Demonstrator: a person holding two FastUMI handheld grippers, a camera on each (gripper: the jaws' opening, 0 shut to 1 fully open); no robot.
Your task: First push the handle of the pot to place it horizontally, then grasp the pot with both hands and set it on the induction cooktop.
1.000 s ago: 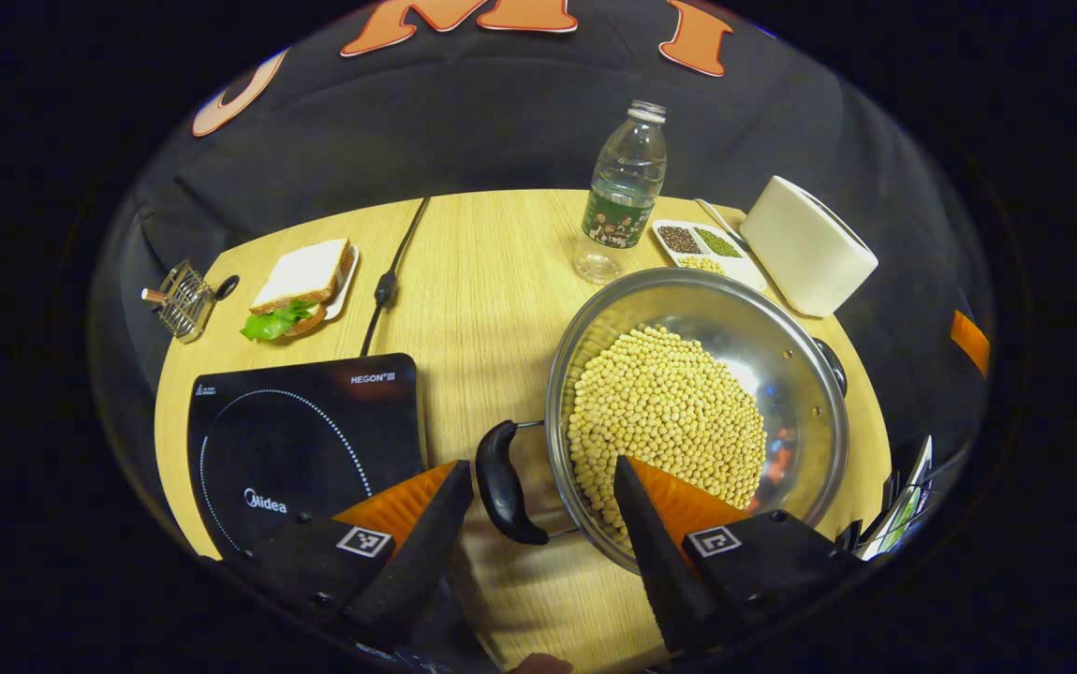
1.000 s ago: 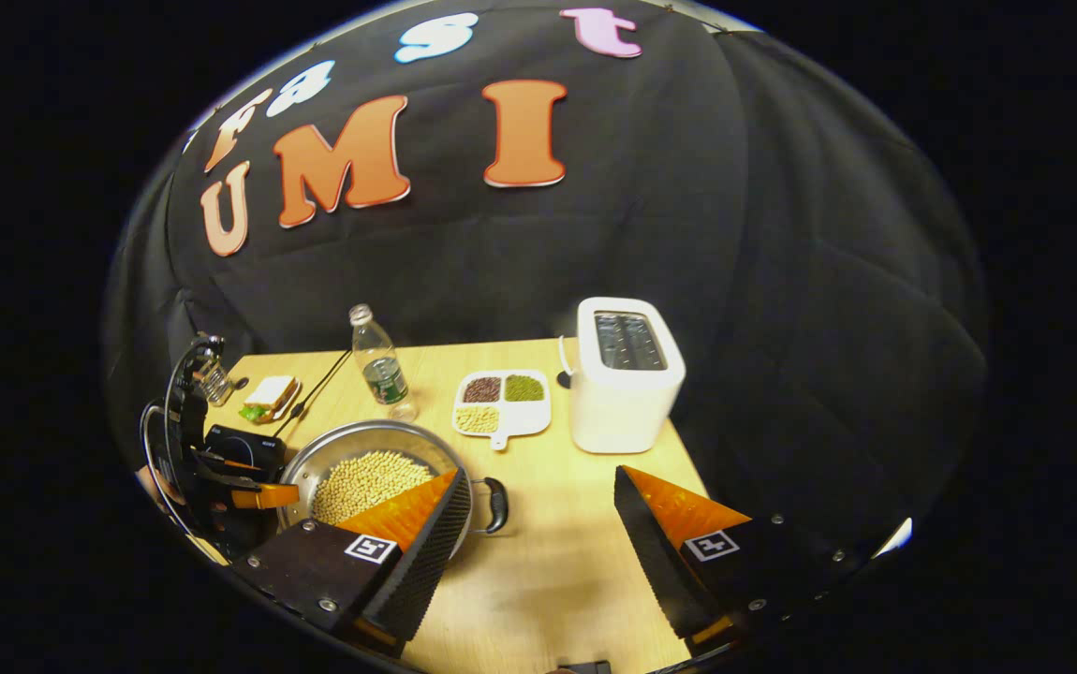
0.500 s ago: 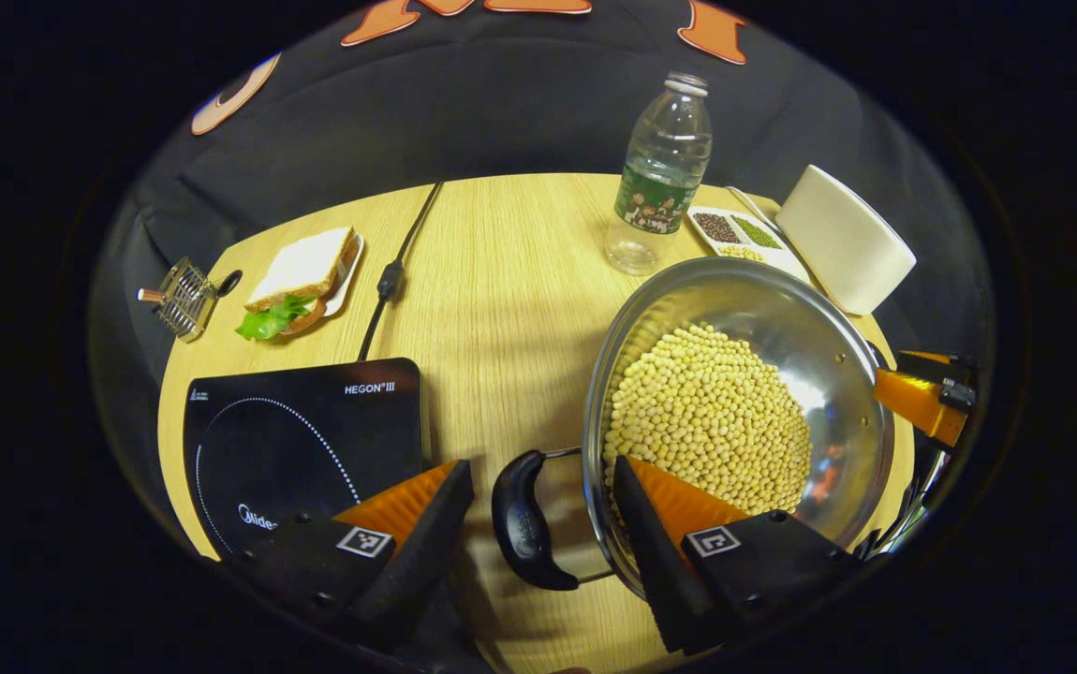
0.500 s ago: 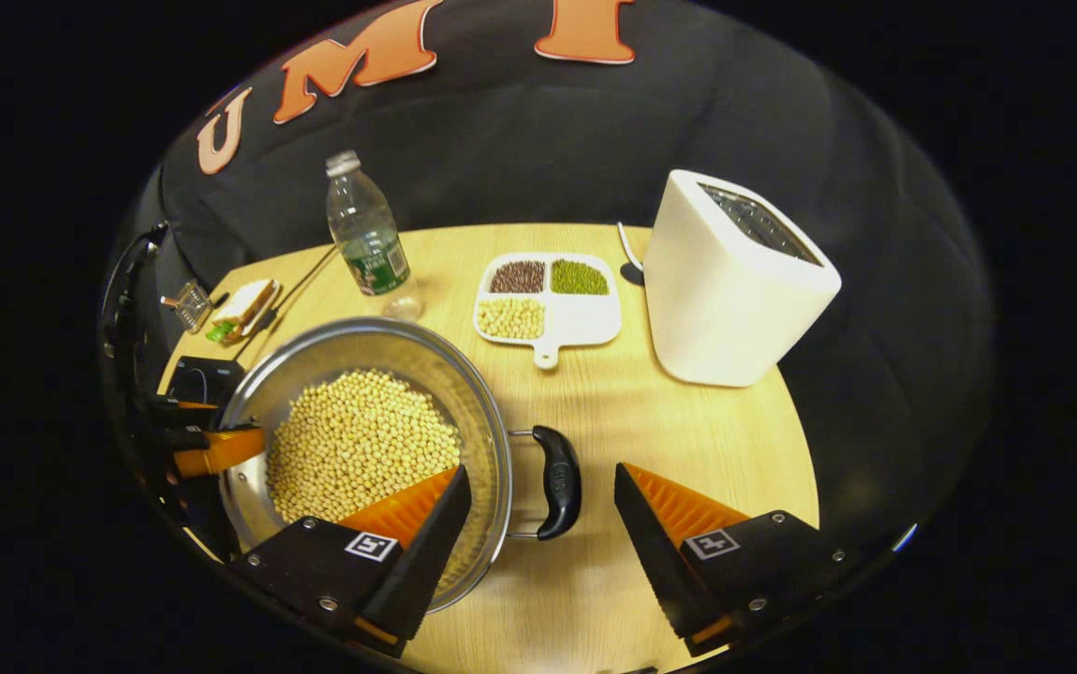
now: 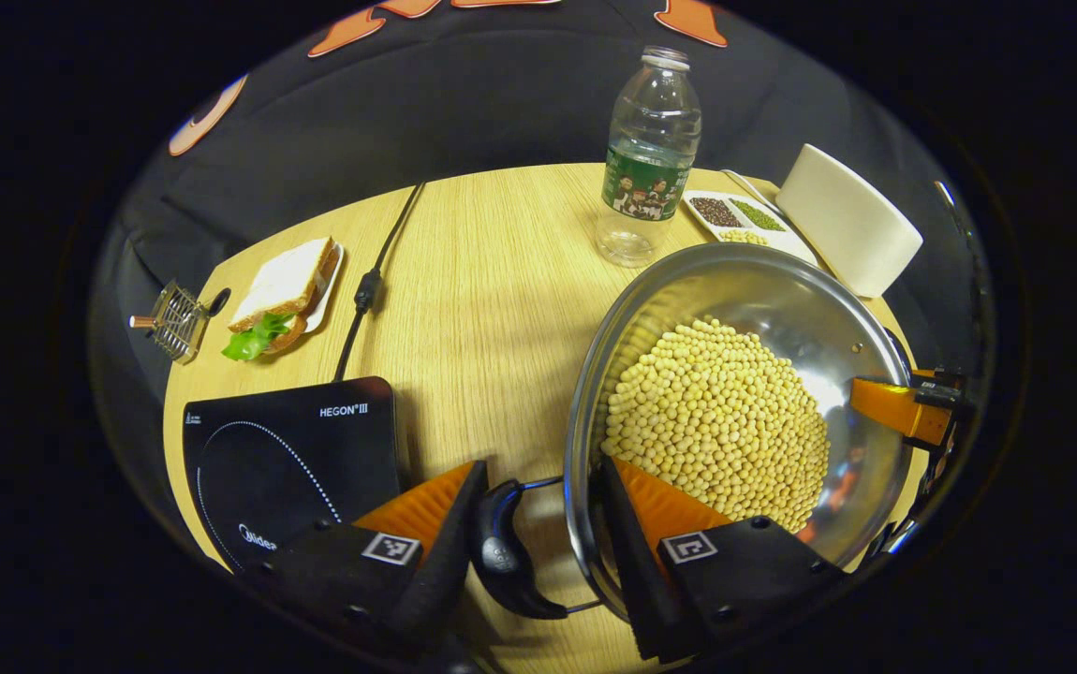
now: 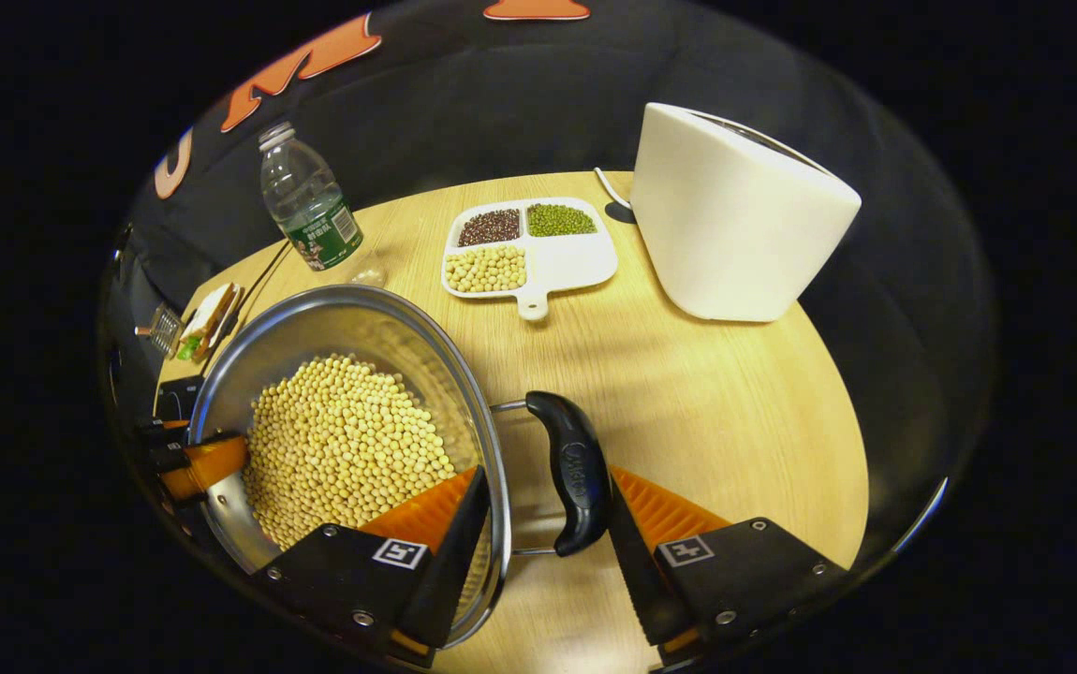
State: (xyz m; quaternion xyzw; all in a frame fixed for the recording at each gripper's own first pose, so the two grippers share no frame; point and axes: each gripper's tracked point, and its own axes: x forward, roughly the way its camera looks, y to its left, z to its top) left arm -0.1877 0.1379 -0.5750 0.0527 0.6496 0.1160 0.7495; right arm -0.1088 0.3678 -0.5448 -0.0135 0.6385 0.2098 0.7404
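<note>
Steel pot of yellow beans (image 5: 735, 393) sits mid-frame; my left gripper (image 5: 538, 552) and right gripper (image 6: 543, 538) each straddle a black handle, jaws part-open, not clamped.

pot→cooktop: bare desk (image 5: 492, 309) between pot (image 5: 735, 281) and cooktop (image 5: 286, 449), open | cable (image 5: 365, 285) crosses desk beyond cooktop | bottle (image 5: 648, 159) just beyond pot rim | tray (image 6: 538, 253), toaster (image 6: 735, 215) at far right | sandwich (image 5: 281, 295) far left, apart from cooktop
</note>
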